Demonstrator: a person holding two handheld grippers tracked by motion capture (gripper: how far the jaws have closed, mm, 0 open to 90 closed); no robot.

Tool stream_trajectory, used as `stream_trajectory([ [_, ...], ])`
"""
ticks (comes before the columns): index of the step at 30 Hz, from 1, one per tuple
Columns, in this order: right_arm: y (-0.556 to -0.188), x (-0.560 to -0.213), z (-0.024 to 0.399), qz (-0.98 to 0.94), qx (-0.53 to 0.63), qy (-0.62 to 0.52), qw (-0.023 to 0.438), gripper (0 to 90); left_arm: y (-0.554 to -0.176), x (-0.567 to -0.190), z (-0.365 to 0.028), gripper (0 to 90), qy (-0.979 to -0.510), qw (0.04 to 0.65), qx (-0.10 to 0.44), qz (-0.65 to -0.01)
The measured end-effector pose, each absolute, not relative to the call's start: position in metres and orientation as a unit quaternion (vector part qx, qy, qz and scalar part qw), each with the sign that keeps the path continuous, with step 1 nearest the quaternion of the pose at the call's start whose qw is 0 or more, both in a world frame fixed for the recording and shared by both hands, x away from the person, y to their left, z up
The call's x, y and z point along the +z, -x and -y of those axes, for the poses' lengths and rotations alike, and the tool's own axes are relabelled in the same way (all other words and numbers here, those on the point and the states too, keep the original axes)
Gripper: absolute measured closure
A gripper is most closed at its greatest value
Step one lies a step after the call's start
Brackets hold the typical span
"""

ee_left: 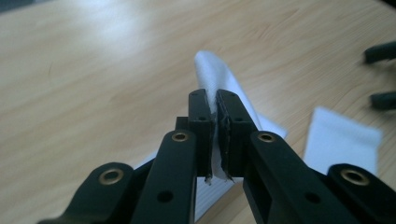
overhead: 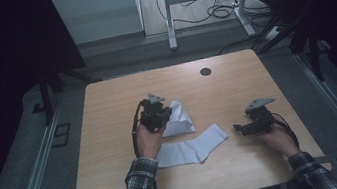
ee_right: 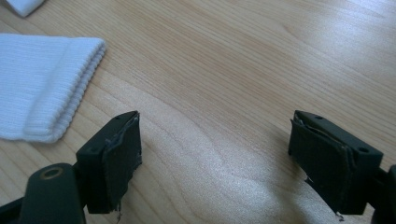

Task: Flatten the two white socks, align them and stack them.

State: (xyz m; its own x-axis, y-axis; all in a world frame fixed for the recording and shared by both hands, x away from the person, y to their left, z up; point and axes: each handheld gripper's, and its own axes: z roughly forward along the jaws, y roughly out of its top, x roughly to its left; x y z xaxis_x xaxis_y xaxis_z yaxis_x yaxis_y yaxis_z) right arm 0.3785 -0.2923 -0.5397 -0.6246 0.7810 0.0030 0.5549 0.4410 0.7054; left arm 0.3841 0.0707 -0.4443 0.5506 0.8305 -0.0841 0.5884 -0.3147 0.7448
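Sock pairing under way: the left gripper (overhead: 156,118), jaws clamped on one white sock (overhead: 178,119), lifts it at mid-table, while the right gripper (overhead: 243,128), jaws wide apart and empty, rests beside the second sock (overhead: 192,150), not yet grasped.

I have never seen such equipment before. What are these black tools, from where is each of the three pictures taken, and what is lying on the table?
There is no robot arm here. A person sits at a wooden table and holds a black two-jaw gripper in each hand. The high view comes from a fixed camera above that looks down on the table. The other two pictures come from small cameras riding on the grippers, looking along their jaws.

A white sock lies on the table, partly lifted. The left gripper is shut on one end of it and holds that end raised. The sock's ribbed cuff rests flat beside the right gripper, which is open, with nothing between its jaws. A small dark round hole sits near the table's far edge.
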Motion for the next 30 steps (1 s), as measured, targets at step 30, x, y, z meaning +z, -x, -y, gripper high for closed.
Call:
stream_trajectory([
  [30, -0.378, -0.540, 0.291, -0.832, 0.346, -0.402, 0.166, 15.4, -0.371, -0.360, -0.061, 84.6, -0.783, 0.416, 0.225, -0.404],
])
